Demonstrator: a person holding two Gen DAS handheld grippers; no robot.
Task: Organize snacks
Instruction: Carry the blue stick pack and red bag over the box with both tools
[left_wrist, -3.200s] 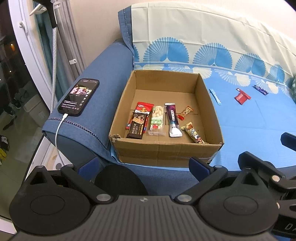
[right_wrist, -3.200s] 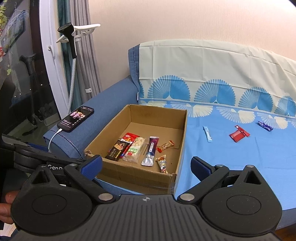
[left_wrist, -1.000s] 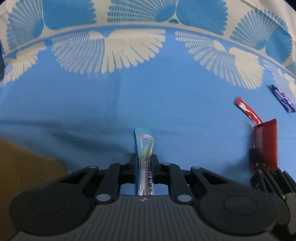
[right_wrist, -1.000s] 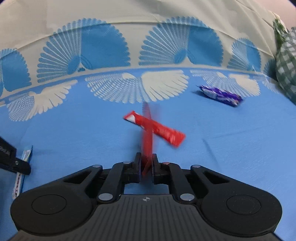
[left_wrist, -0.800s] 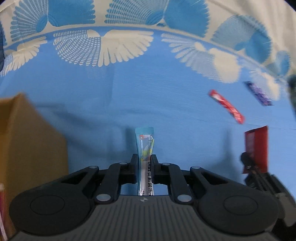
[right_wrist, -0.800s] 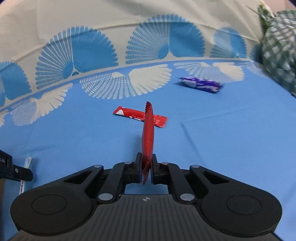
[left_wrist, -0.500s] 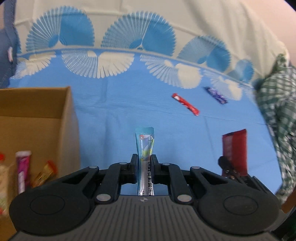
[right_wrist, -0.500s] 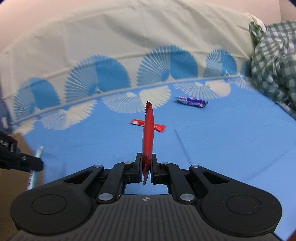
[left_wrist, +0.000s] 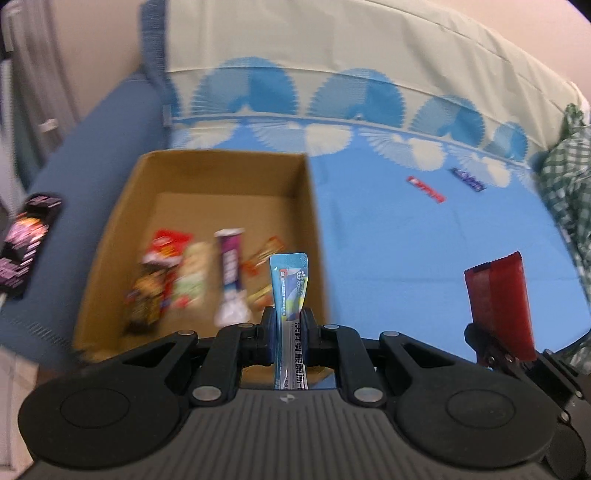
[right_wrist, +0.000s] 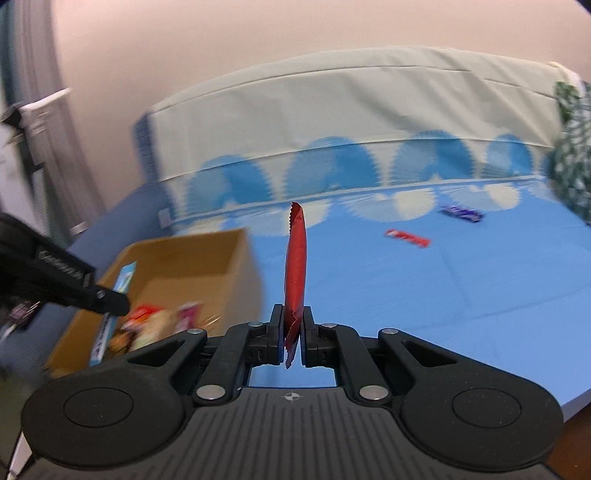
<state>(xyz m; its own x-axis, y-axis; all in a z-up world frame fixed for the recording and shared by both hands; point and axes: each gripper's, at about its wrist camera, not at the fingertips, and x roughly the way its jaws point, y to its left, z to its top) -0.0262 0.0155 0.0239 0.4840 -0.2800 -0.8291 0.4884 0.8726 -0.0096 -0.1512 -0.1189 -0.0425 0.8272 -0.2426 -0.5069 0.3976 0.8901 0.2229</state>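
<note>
Both grippers have swung back to the cardboard box, left gripper clamping the blue sachet, right gripper the red wrapper, ready to drop

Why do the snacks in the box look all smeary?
Left wrist view: the box and its snacks are streaked with motion blur, yet the blue packet in the left tool is sharp. Right wrist view: the background smears too, the red packet stays crisp.

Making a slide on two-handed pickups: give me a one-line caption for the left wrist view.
Left gripper carries a blue sachet toward the snack box; right gripper holds a red packet alongside.
</note>
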